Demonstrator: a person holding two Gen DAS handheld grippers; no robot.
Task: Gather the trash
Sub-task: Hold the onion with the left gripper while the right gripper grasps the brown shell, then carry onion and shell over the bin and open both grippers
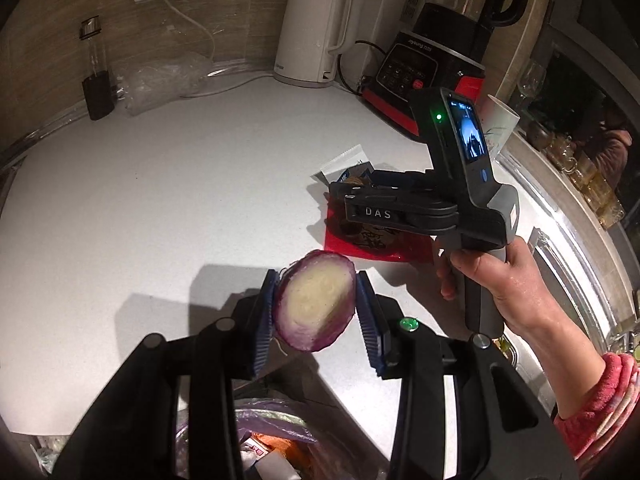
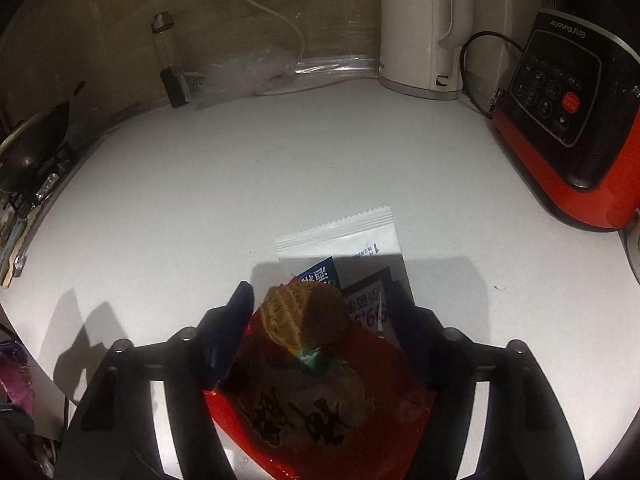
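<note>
Left gripper (image 1: 316, 304) clamped on onion slice (image 1: 314, 300), lower centre, above trash bag (image 1: 272, 432). Right gripper (image 2: 324, 312) jaws apart, straddling brown husk (image 2: 304, 312) on red wrapper (image 2: 320, 408), not pinching.

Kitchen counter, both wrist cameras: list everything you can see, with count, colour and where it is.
Onion piece: one, purple and cream, between left gripper's pads.
Red packet: one, counter, under right gripper.
White packet: one, behind red packet.
Brown scrap: one, on red packet.
Kettle: one, white, back wall.
Blender: one, black and red, right.
Bottle: one, dark, left.
Trash bag: purple, below counter edge.
Left gripper: holding onion.
Right gripper: astride scrap.
Hand: one.
</note>
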